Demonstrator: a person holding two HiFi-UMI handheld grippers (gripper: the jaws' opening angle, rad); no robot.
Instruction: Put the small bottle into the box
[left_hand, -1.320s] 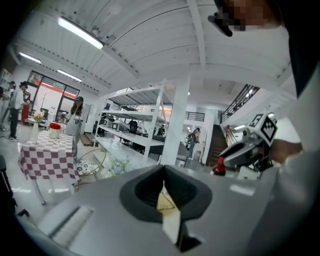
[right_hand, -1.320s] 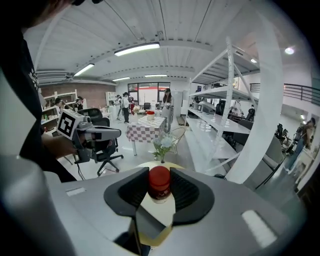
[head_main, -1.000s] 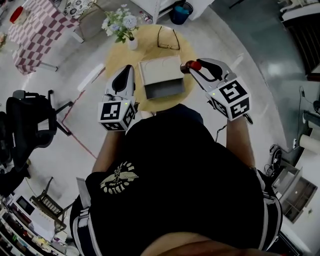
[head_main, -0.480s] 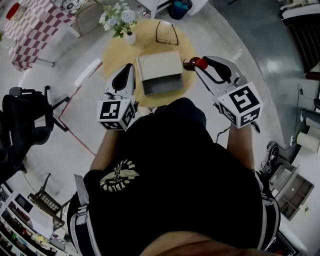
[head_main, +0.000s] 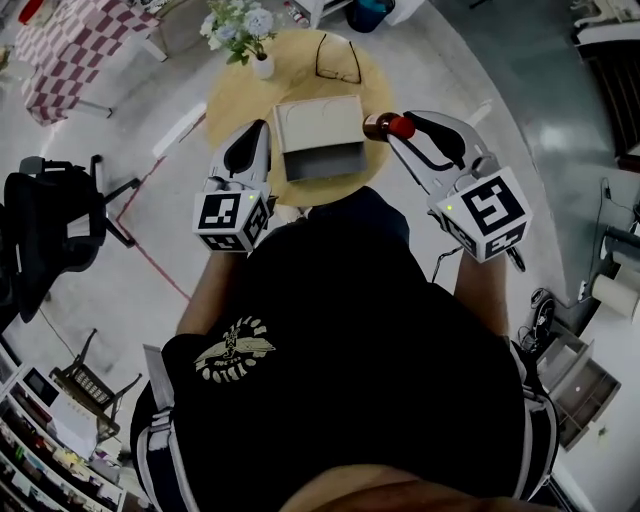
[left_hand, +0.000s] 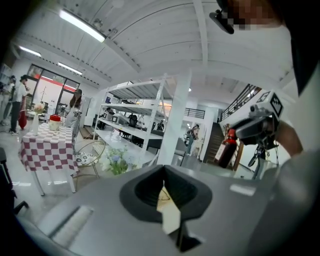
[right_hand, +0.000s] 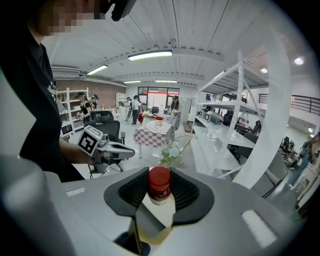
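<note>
The small bottle (head_main: 385, 126), brown with a red cap, is up off the round wooden table (head_main: 232, 100), over its right edge and just beside the right side of the box (head_main: 318, 122). The right gripper (right_hand: 159, 197) pinches it, one dark pad on each side of its body and the cap sticking out past the jaws. The box sits open in the middle of the table, its grey inside facing the person. The left gripper (head_main: 254, 135) hangs just off the box's left side, its jaws pressed together on nothing. A pair of glasses (head_main: 338, 62) lies by the table's far edge, and a vase of flowers (head_main: 262, 65) stands at the far-left edge.
</note>
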